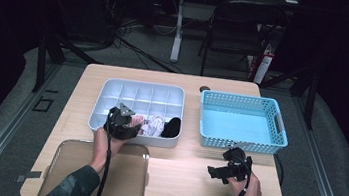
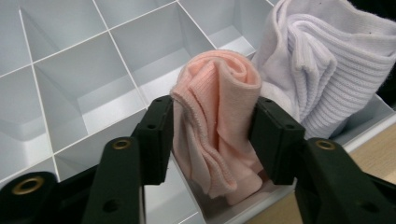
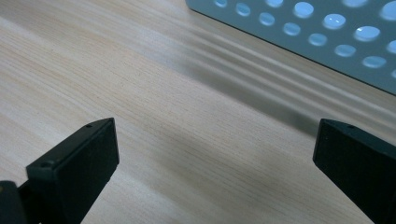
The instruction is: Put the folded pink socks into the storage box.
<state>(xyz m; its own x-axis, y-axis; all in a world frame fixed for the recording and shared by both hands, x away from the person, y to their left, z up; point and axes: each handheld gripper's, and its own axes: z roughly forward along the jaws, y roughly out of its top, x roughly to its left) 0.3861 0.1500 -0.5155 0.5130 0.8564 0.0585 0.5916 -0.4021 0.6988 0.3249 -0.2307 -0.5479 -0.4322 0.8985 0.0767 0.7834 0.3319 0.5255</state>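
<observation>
The left gripper (image 2: 212,135) has its black pads against both sides of a rolled pink sock (image 2: 219,126), low centre of the left gripper view; whether they press or merely touch, I cannot tell for sure. The roll stands in a front compartment of the white divider tray (image 2: 79,88), just beside a white sock (image 2: 322,60). To do this well, I'd ease straight back so the roll stays tucked and upright. In the high view that hand reaches over the tray's near edge at centre left. The right gripper (image 1: 226,172) hovers at lower right, jaws wide and empty, above the table (image 3: 187,116) near the blue basket (image 1: 240,121).
</observation>
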